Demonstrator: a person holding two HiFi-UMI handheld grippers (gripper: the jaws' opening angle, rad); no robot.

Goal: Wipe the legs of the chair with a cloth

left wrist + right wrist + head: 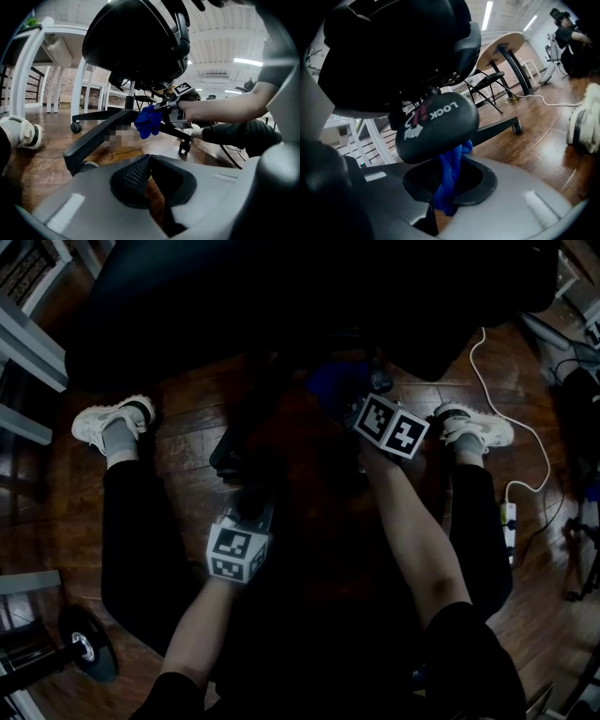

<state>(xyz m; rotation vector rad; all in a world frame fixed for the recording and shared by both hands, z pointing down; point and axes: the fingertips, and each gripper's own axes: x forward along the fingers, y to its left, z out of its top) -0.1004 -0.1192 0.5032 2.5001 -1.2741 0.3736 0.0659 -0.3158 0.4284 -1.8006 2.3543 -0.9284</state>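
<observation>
Since the blue cloth [148,121] is the whole point here, I'll start there. It hangs bunched up under the chair's seat [136,42], right about where the legs meet, and I can't tell if it actually touches a leg yet. The right tongs [449,185] are clamped on it, with a fold pinched between the jaws and the rest dangling. I'd guess that leaves loose fabric to drag along a leg. A knob marked LOCK [436,126] under the seat sits right over them. The left tongs [150,164] are fully closed on nothing, parked low by the chair's near leg [101,136], probably just keeping out of the way. There's wood floor [42,164] below the chair.
</observation>
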